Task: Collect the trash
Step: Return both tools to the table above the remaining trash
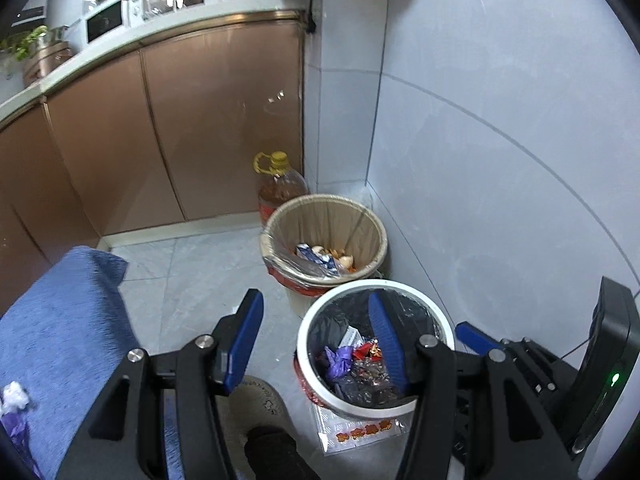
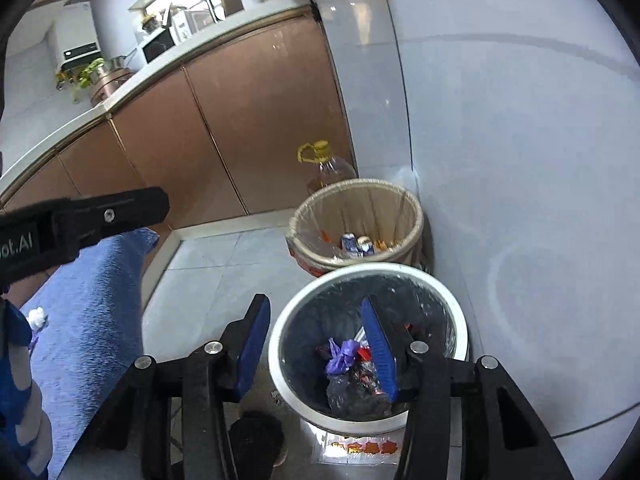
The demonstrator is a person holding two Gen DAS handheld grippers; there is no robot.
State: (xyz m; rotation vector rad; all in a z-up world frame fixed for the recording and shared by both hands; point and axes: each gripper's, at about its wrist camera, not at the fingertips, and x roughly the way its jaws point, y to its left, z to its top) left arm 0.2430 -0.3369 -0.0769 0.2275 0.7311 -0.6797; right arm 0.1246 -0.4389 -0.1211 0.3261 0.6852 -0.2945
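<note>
Above the white-rimmed bin of wrappers, left tongs and right tongs apart, empty.

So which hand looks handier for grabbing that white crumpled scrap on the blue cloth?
Probably the left. Its fingers stand open and empty beside the blue cloth, with the white scrap on that side. The right fingers hang nearer the white bin.

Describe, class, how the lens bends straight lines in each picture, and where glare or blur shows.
Left wrist view: the counter edge and the wall's tile lines curve strongly, corners fall dark; small glints on the cabinet door. Right wrist view: the same bowing; glare on the glossy wall, and the oil bottle looks slightly smeared.
</note>
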